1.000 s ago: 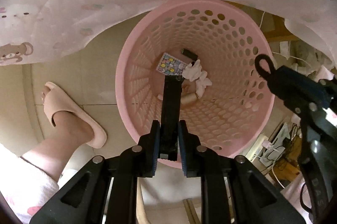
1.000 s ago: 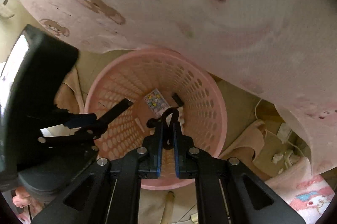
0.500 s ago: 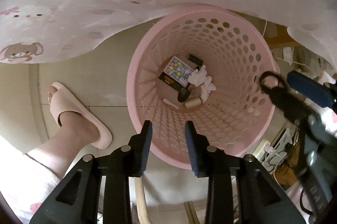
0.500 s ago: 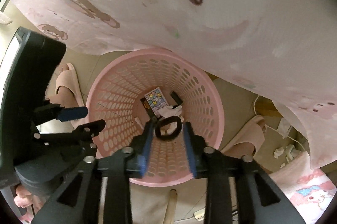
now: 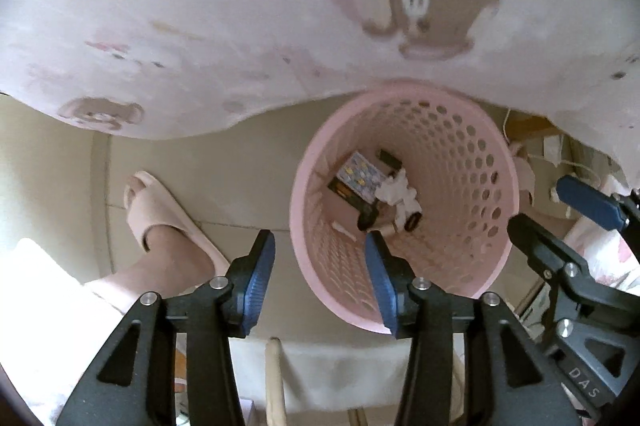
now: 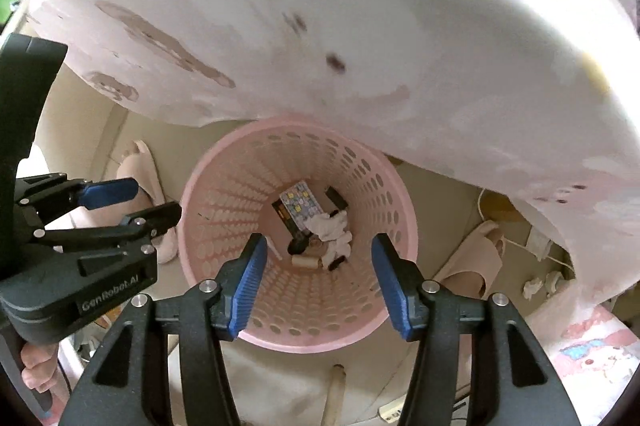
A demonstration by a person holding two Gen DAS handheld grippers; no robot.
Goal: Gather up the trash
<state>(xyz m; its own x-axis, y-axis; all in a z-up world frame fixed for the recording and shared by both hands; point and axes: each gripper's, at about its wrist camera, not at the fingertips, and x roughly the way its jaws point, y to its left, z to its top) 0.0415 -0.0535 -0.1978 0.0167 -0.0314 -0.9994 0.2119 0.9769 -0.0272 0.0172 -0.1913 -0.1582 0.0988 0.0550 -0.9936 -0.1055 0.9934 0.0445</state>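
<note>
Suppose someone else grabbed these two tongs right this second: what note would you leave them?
Left tongs: opening, nothing between them, above the near rim of the pink basket.
Right tongs: also opening and empty, directly over the basket.
In the basket: a patterned card, a crumpled white tissue, small dark pieces and a small tan roll.
Done: that trash lies at the bottom of the basket.
Left: crumpled white scraps lie on the floor to the right of the basket, under the edge of the pink cloth; probably next. Mind the slippered foot to the basket's left.
</note>
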